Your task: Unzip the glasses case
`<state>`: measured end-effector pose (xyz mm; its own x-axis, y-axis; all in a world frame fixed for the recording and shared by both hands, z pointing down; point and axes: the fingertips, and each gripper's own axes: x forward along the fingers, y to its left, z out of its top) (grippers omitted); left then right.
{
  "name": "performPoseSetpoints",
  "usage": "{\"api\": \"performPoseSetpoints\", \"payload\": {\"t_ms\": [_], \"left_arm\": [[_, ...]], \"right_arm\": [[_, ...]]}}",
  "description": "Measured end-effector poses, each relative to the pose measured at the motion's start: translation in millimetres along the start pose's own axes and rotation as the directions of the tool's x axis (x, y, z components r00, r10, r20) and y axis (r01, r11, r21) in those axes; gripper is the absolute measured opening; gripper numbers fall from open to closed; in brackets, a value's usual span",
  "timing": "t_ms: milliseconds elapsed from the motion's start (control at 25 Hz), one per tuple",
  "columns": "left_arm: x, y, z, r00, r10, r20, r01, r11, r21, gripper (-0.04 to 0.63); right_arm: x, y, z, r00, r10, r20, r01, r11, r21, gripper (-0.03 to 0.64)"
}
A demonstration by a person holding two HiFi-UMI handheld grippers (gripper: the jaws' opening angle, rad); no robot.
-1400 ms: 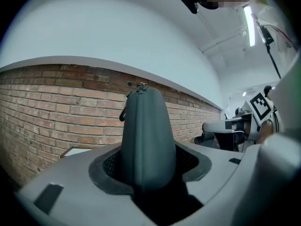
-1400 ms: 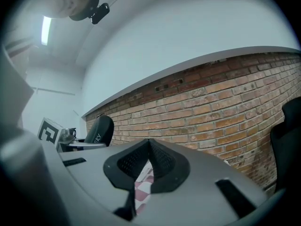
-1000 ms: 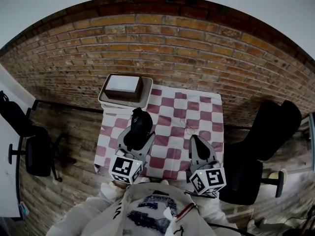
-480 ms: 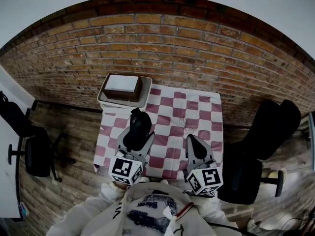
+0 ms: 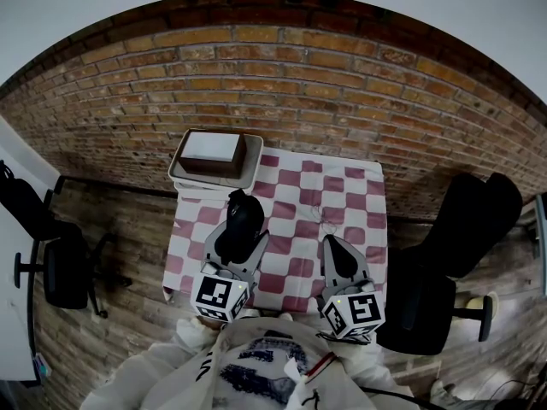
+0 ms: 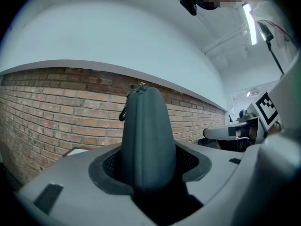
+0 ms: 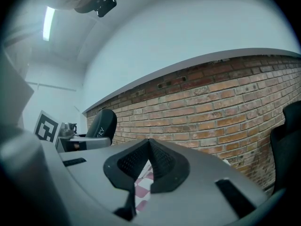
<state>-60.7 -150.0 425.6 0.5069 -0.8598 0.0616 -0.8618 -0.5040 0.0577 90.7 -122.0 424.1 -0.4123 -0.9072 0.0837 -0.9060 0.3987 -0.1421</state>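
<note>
Glasses case (image 6: 143, 140) — its zipper pull (image 6: 123, 113) shows only in left gripper view.

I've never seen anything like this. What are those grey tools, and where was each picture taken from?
There is no robot: a person holds a two-jaw gripper in each hand. The head view looks down from a camera on the person's head; the other two come from cameras riding on each gripper. The left gripper is clamped on a glasses case. The right gripper is shut and empty. Below is a checked tablecloth, with a tray holding a brown box at its far corner.
</note>
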Motion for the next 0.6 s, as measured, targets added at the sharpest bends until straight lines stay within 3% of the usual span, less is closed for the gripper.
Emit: {"api": "performPoseSetpoints", "payload": {"t_ms": [600], "left_arm": [[-0.6,-2.2,-2.3,1.000,-0.008,-0.007,0.009,1.000,0.000,0.267]], "right_arm": [[1.6,9.0,-4.6,1.000,0.012,-0.020,-0.013,1.000,-0.016,0.012]]}}
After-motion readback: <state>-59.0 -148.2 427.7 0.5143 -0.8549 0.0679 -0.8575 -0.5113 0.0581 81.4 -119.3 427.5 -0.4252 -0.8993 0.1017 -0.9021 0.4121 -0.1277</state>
